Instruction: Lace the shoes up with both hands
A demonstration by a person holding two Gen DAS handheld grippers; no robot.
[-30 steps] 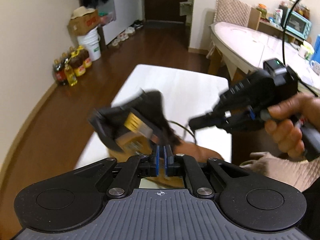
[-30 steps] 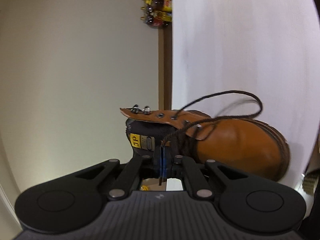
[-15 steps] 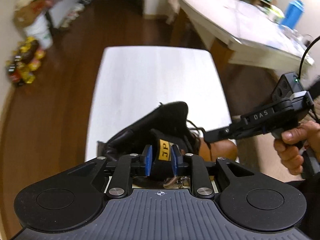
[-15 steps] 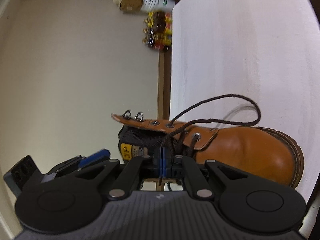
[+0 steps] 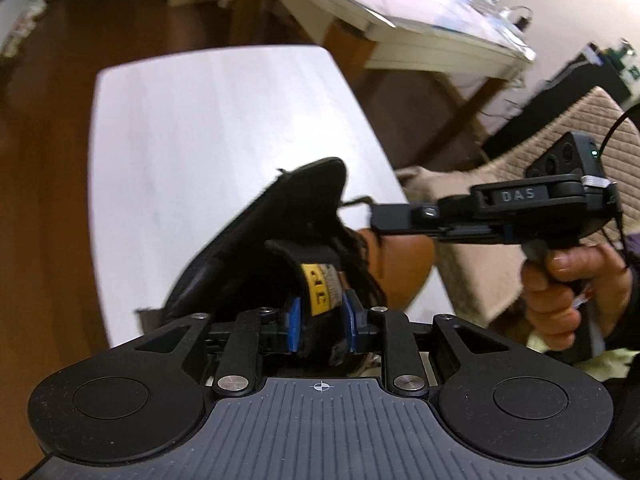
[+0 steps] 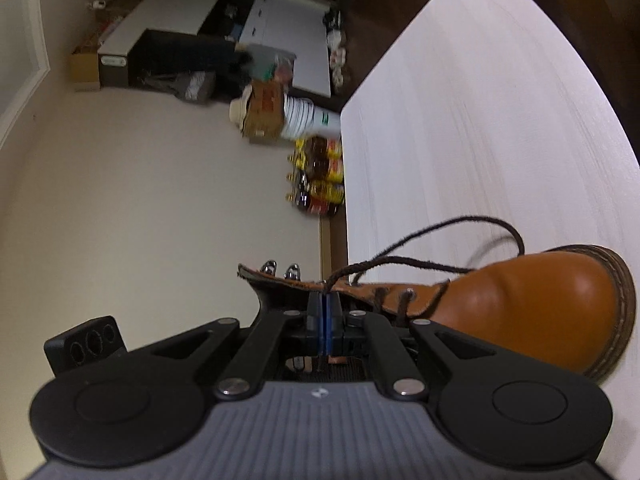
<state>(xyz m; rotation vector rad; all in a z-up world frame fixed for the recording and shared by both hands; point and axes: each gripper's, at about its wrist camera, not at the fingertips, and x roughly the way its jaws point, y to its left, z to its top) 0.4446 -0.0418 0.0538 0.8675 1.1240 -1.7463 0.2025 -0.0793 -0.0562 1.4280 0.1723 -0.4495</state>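
Boot (image 6: 532, 304) of tan leather lies on its side on our white table (image 6: 480, 120), toe toward the table's near edge in the right wrist view. Our left gripper (image 5: 320, 320) straddles the boot's black tongue (image 5: 316, 276), the part with the yellow label, and its blue pads (image 5: 294, 328) sit on either side; whether they actually press the tongue we cannot tell (the view is blurred there). Our right gripper (image 6: 324, 316) has its jaws pressed together on the dark brown lace (image 6: 420, 264), which runs from between the pads up over the eyelets and loops above the toe. From the left wrist view we see that gripper reaching in from the right, held by our right hand (image 5: 568, 284), its tip close to the boot's opening. Two metal hooks (image 6: 280, 270) stand at the top of the eyelet flap, with no lace on them.
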